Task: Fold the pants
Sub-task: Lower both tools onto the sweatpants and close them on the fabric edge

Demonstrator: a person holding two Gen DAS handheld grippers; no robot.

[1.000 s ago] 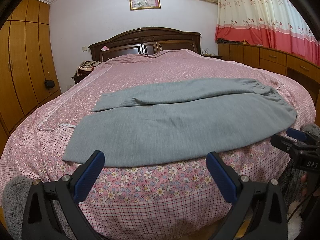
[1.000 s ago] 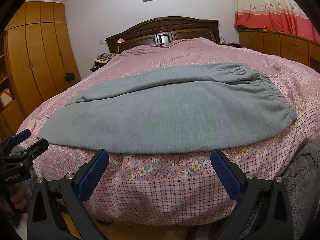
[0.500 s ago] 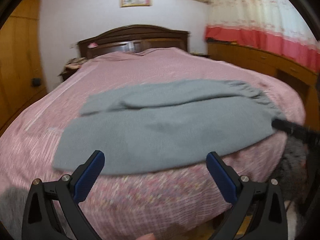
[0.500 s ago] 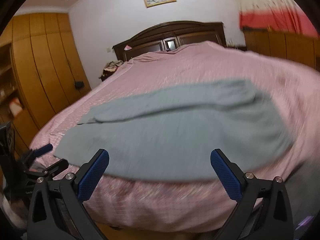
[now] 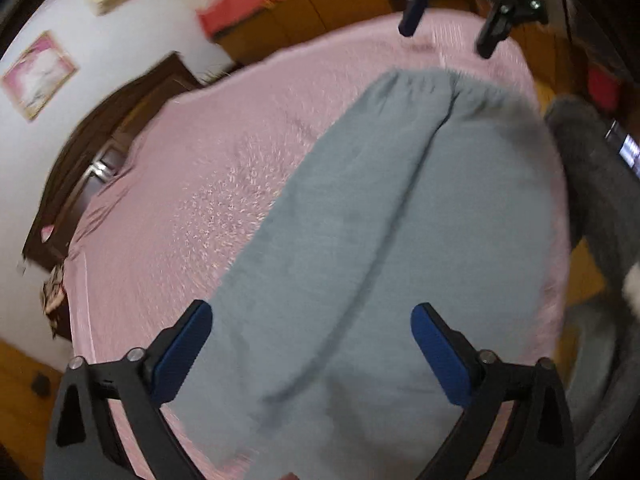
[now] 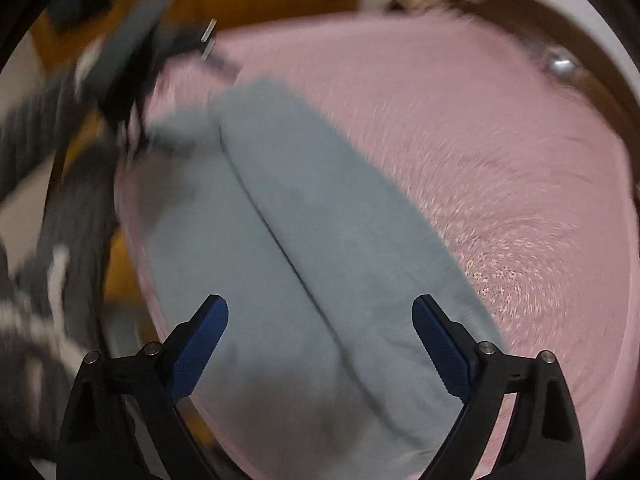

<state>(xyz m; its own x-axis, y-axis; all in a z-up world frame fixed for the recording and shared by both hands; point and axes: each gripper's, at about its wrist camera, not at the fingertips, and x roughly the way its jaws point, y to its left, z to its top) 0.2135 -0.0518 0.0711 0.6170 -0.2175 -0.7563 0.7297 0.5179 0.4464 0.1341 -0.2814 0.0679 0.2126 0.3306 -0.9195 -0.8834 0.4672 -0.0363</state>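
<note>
Grey pants (image 5: pixel 392 240) lie flat on the pink bedspread (image 5: pixel 208 184), one leg folded along the other with a lengthwise crease. My left gripper (image 5: pixel 312 340) is open and empty, hovering above the leg end. My right gripper (image 6: pixel 320 332) is open and empty above the waistband end of the pants (image 6: pixel 304 240). The right gripper also shows at the top of the left wrist view (image 5: pixel 448 28). The left gripper shows blurred at the upper left of the right wrist view (image 6: pixel 132 92). Both views are motion-blurred.
A dark wooden headboard (image 5: pixel 100 128) and white wall with a framed picture (image 5: pixel 38 74) lie beyond the bed. Wooden cabinets and a red curtain (image 5: pixel 256 8) run along one side. My grey sleeve (image 5: pixel 600 184) is at the bed's edge.
Both grippers have swung from the bed's front edge to opposite ends of the pants and tilted down over them. The pants have not moved. Both grippers stayed open.
</note>
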